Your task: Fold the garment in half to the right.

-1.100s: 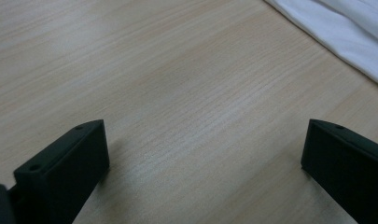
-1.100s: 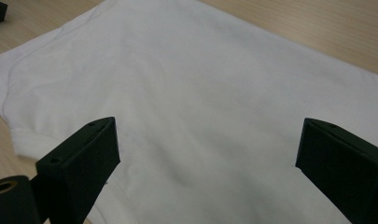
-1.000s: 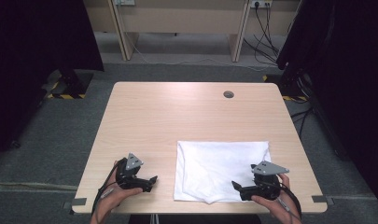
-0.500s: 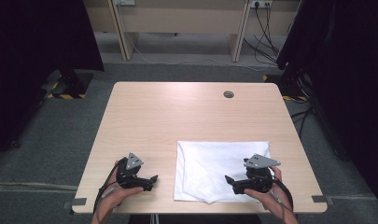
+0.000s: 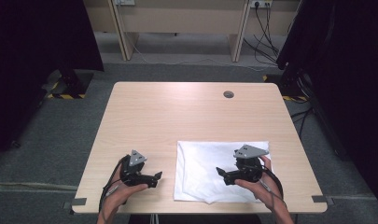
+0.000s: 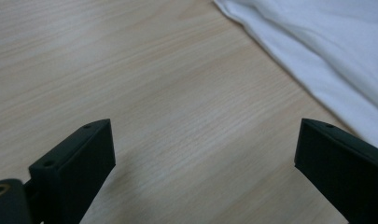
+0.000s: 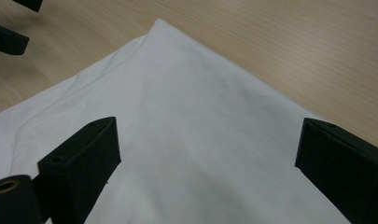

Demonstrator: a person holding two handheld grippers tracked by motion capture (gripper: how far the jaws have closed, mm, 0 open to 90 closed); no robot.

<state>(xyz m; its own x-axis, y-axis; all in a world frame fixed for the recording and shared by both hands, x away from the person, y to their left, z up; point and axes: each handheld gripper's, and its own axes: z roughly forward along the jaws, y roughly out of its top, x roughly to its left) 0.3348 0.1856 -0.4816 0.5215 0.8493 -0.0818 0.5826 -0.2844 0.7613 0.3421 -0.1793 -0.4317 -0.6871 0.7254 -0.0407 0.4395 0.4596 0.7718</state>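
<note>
White cloth (image 5: 210,172) is seen lying folded flat on the near right part of a pale wooden desk (image 5: 177,116), its near edge close to the desk's front edge. In the high view the left claw (image 5: 155,178) is held low over bare wood just left of the cloth, apart from it, with the person's left hand (image 5: 123,189) wrapped around its body. The right claw (image 5: 222,173) is held by the right hand (image 5: 261,186) over the right half of the cloth, pointing toward the left claw. In the left gripper view the left claw's jaws are spread wide, with only wood grain between them and the edge of the cloth at the upper right. In the right gripper view the right claw's jaws are likewise spread wide above the cloth, nothing being pinched; one corner of the cloth is shown pointing away, and the tips of the left claw are visible at the upper left. A round grey cable hole (image 5: 228,94) is set near the far edge of the desk. Grey carpet (image 5: 60,135) is laid around the desk.
</note>
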